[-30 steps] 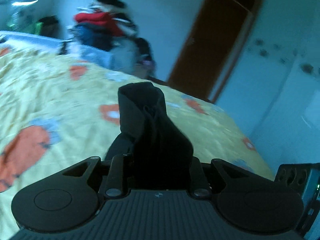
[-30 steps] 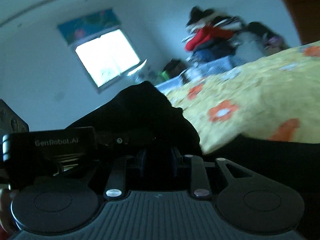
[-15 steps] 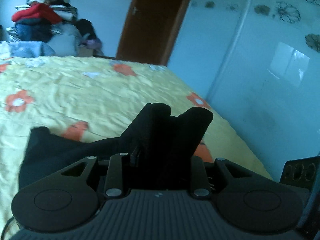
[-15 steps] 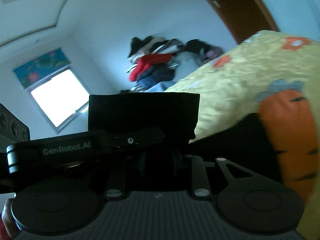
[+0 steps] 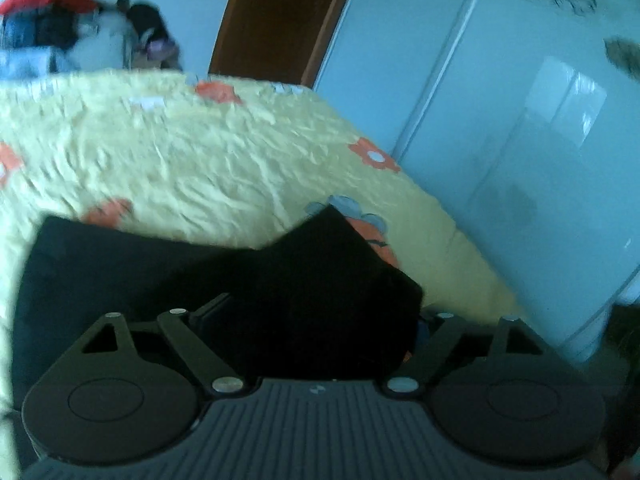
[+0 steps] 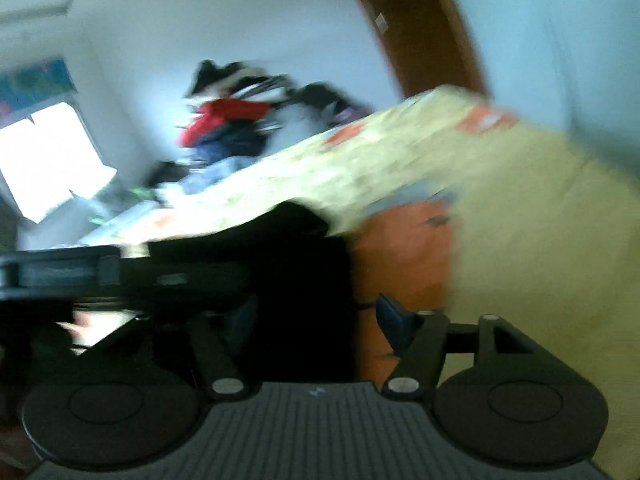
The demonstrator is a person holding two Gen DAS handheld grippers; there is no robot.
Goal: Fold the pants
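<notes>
The black pants (image 5: 224, 272) lie folded on the yellow flowered bedspread (image 5: 180, 160), right in front of both grippers. My left gripper (image 5: 316, 320) is open, its arms spread wide, with the black cloth lying between them. My right gripper (image 6: 316, 316) is also open, with the pants (image 6: 280, 264) between and ahead of its fingers (image 6: 394, 320). The other gripper's black body (image 6: 80, 272) shows at the left of the blurred right wrist view. The left gripper's fingertips are hidden by the dark cloth.
A heap of clothes (image 6: 236, 120) is piled beyond the far end of the bed. A brown door (image 5: 280, 20) and pale wardrobe doors (image 5: 500, 100) stand on the right. A bright window (image 6: 48, 156) is at the left. The bed edge (image 5: 460, 248) drops off close to the right.
Both grippers have opened and let go of the pants, which were held up in the air and now lie on the bed. Both cameras have dropped lower and swung.
</notes>
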